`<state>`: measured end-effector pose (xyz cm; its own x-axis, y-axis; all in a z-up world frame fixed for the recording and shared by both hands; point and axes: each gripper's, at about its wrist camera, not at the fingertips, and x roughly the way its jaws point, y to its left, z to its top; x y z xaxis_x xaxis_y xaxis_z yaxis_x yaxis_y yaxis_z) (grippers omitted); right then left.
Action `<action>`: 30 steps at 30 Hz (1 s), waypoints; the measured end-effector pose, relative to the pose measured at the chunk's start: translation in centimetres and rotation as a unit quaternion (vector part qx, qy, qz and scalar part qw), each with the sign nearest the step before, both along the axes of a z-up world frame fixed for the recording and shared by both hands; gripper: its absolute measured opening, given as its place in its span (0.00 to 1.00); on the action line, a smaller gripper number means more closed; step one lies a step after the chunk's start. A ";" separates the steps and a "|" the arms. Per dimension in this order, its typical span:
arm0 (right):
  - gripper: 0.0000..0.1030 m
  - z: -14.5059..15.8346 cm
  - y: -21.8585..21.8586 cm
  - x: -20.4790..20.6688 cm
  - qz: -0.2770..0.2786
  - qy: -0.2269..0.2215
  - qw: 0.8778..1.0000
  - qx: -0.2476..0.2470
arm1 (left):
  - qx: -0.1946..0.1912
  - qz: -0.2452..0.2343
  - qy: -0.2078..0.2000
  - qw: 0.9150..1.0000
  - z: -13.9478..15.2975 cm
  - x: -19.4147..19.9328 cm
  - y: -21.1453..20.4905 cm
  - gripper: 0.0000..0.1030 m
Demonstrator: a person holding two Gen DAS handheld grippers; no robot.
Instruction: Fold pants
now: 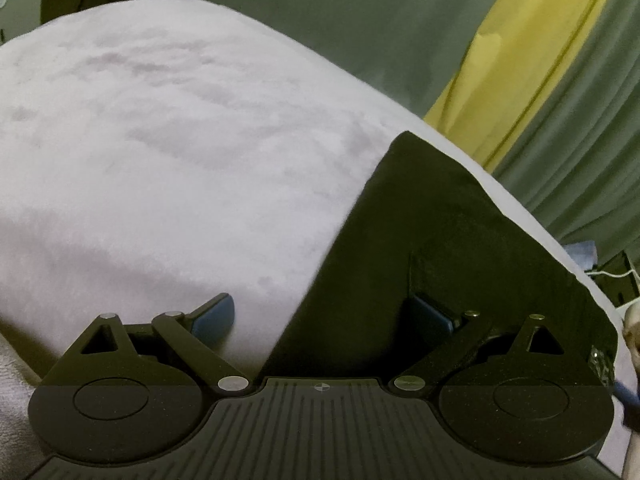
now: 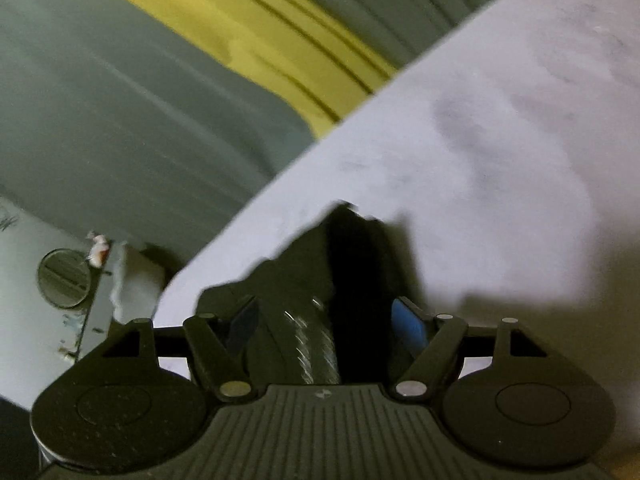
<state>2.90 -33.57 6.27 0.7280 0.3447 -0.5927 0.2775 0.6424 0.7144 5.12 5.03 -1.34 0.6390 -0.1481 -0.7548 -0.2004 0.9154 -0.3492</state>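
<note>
The black pants lie flat on a pale lilac blanket, filling the right half of the left wrist view. My left gripper is open, its blue-padded fingers spread wide; the pants' left edge runs between them. In the right wrist view a bunched fold of the black pants sits between the blue pads of my right gripper. Its jaws stand partly apart with the cloth between them; I cannot tell whether they press on it.
Grey and yellow curtains hang beyond the blanket's far edge. A grey fixture with a round knob stands at the left of the right wrist view. Cables and small items lie at the far right.
</note>
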 end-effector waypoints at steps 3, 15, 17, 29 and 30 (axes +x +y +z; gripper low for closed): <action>0.51 -1.0 1.2 3.4 0.020 0.020 1.000 0.002 | -0.003 0.003 -0.002 1.000 -0.1 -0.2 0.2 0.95; 0.13 0.8 2.7 9.0 0.042 -0.050 0.993 -0.094 | -0.003 0.021 -0.028 0.999 -0.5 0.3 0.2 0.95; 0.36 -1.7 2.4 9.2 0.022 -0.005 0.994 -0.111 | -0.003 0.017 -0.019 1.000 -0.8 0.6 0.3 0.96; 0.57 -1.7 1.7 -0.4 0.027 0.006 0.996 -0.089 | 0.013 0.002 -0.020 1.000 -1.4 1.1 -0.3 0.98; 0.57 -2.5 2.2 -0.8 0.035 0.026 0.994 -0.101 | 0.014 0.001 -0.019 1.000 -1.4 1.1 -0.3 0.98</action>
